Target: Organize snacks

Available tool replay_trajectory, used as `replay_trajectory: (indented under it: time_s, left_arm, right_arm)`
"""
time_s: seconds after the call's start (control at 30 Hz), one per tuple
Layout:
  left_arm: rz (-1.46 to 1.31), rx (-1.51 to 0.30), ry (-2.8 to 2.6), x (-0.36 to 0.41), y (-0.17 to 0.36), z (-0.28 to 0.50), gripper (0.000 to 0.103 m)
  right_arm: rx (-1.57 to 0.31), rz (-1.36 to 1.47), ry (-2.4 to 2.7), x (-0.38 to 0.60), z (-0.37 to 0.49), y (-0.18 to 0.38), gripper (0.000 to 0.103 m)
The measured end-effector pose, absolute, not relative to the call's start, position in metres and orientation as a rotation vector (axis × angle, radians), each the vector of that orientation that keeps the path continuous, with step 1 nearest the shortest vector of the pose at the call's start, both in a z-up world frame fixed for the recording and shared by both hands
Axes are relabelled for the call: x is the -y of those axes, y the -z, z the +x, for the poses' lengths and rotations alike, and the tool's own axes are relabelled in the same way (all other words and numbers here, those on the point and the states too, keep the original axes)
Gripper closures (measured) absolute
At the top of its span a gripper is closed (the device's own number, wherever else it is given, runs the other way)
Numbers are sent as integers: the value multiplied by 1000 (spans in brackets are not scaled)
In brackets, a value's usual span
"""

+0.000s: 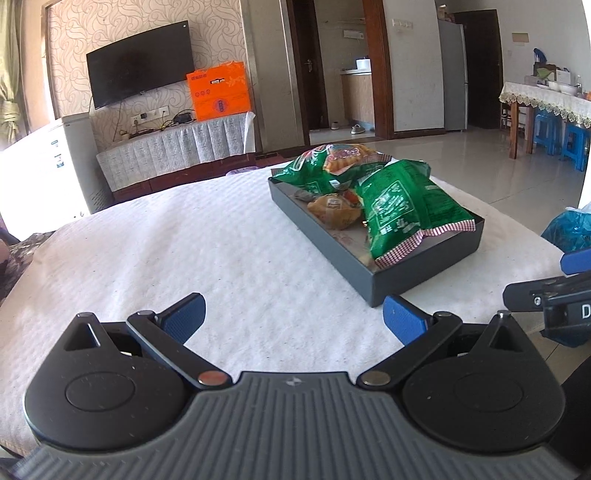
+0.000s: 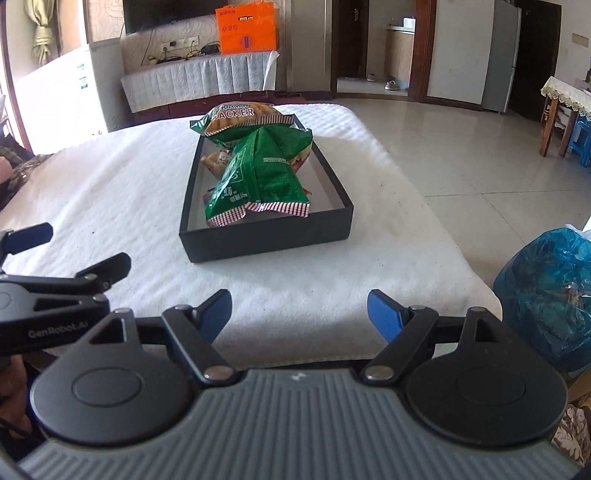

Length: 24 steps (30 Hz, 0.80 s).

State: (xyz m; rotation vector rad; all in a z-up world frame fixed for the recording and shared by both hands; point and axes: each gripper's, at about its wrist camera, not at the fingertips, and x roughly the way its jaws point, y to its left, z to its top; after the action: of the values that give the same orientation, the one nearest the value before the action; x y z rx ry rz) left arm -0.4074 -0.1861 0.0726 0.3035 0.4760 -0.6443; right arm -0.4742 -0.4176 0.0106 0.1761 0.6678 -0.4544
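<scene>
1. The left wrist camera sits low behind the left gripper (image 1: 293,319). It looks across the white cloth (image 1: 184,240) on the desk, with the black box (image 1: 424,269) near, ahead to the right.
2. The right wrist camera sits behind the right gripper (image 2: 299,314). It looks straight at the box's short end.
3. Both views share the box, the cloth and the orange box (image 2: 246,27) far back.

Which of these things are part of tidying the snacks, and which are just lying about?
Part of the job:
- black box
- green snack bags
- small orange packet
- left claw, open
- right claw, open

Just lying about:
- blue plastic bag
- orange carton
- TV
- white cloth underneath
</scene>
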Motion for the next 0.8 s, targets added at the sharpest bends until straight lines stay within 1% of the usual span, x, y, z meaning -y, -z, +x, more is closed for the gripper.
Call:
replay_trajectory:
  time_s: [0.8]
  left_arm:
    - [306, -493, 664, 184, -69, -414, 0]
  right_arm:
    - [-686, 195, 439, 420, -471, -8, 21]
